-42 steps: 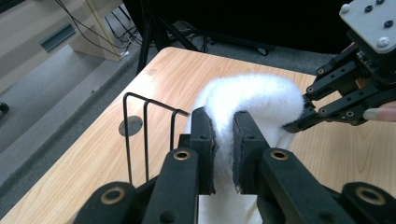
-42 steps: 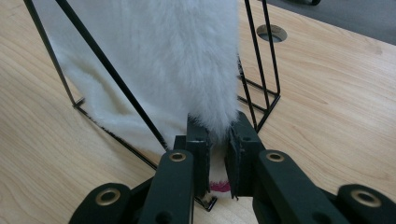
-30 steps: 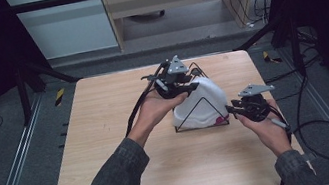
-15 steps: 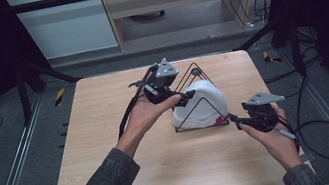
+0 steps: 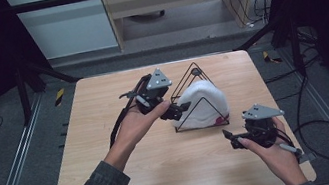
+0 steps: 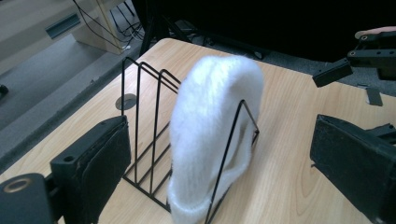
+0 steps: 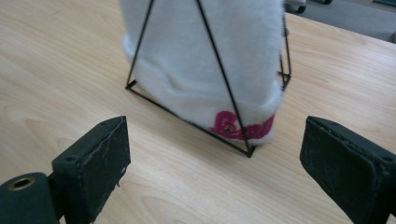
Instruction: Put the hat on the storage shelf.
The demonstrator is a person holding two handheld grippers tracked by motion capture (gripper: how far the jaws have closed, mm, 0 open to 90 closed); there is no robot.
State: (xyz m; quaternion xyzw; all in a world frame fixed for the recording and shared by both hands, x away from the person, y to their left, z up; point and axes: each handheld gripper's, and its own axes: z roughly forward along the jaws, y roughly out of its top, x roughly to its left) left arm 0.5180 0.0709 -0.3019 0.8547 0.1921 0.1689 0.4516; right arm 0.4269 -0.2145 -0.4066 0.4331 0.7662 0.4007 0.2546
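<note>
White fuzzy hat point(image 5: 203, 103) is sitting upright in the black wire rack point(image 5: 194, 73) at bench point(image 5: 104, 107) centre; left tool point(image 5: 179, 112), jaws wide and empty, is hovering just at its nine o'clock, nearer; right tool point(image 5: 230, 140), gaping and empty, is waiting at five o'clock; no legible writing, pink trim only.

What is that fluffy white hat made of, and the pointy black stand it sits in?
The white hat looks like soft knitted or fleecy fabric: its surface is fuzzy, with a pink pattern on the folded brim. The black stand seems to be thin metal wire with a dark painted finish: the rods are straight, stiff and slim. The table looks like pale wood or wood-look laminate, showing grain.
</note>
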